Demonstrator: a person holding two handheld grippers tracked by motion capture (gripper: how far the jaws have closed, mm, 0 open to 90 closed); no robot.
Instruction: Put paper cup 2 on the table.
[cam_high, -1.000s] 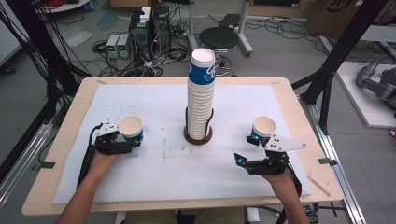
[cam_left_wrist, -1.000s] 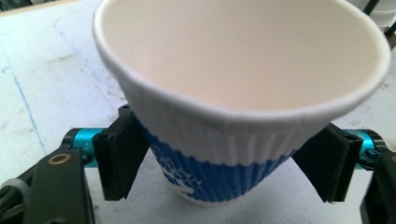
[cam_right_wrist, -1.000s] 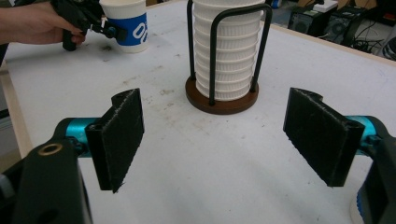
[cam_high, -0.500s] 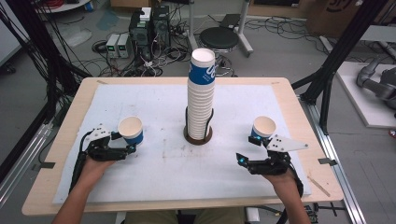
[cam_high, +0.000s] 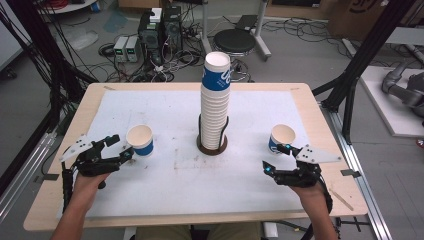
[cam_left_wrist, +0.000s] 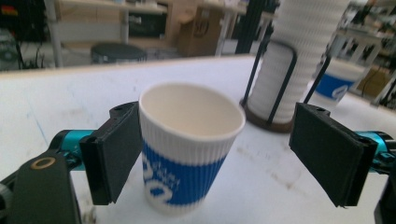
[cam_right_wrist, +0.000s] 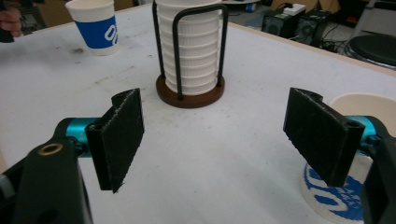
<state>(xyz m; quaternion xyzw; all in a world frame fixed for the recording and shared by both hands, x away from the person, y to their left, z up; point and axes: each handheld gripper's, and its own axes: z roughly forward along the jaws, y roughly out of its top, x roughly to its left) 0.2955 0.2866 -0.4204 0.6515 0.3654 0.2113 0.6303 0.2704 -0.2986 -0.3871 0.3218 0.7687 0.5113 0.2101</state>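
Observation:
A tall stack of white and blue paper cups (cam_high: 215, 100) stands in a black wire holder on a round brown base (cam_high: 212, 146) at the table's middle. To its left a single blue-banded cup (cam_high: 140, 140) stands upright. My left gripper (cam_high: 122, 147) is open at that cup's left side. In the left gripper view the cup (cam_left_wrist: 189, 149) sits between the pads, close to the left one and well clear of the right. Another cup (cam_high: 282, 137) stands on the right. My right gripper (cam_high: 273, 158) is open just in front of it, and that cup (cam_right_wrist: 355, 196) peeks from behind its right jaw.
A white sheet (cam_high: 165, 185) covers the wooden table (cam_high: 45, 200). In the right gripper view the holder with the stack (cam_right_wrist: 189, 56) is straight ahead and the left cup (cam_right_wrist: 93, 25) far off. Black frame posts, cables and a stool stand beyond the table.
My left gripper has let go of the left cup and drawn back toward the left edge, its jaws now spread. The cup stays where it stood. The right gripper has hardly moved.

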